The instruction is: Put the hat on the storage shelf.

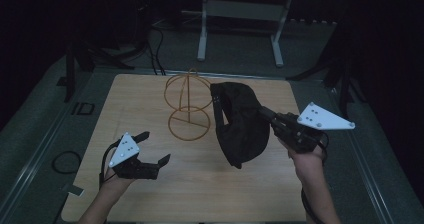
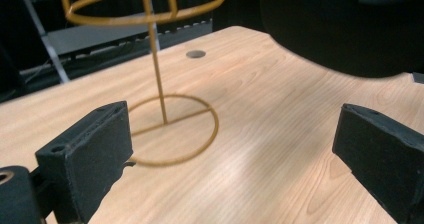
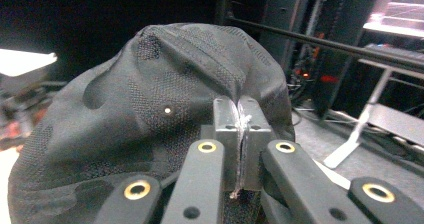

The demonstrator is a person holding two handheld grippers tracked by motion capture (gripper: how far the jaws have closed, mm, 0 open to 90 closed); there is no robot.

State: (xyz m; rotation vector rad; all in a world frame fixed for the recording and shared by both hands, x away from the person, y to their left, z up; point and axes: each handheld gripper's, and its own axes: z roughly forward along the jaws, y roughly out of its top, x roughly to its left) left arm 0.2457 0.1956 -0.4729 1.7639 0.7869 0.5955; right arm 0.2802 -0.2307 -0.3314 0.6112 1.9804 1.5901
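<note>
From the high view, the right gripper (image 1: 272,120) holds a black cap (image 1: 239,124) lifted clear of the bench (image 1: 150,194), just to the right of a wire stand (image 1: 187,106) that rises from a ring base near the bench's middle. The left gripper (image 1: 152,146) hangs low over the front left of the bench, its jaws spread wide with nothing between them.

In the left gripper view, the stand (image 2: 155,79) is ahead of the open jaws, bare, with the cap (image 2: 340,29) hanging dark at upper right.

In the right gripper view, the jaws are pinched tight on a fold of the cap's (image 3: 150,114) mesh cloth.

I judge the step in hand to be carrying the cap to the stand. Next, it must be raised above the top hoop, centred with its opening downward, then lowered on; the free gripper could steady the stand.
</note>
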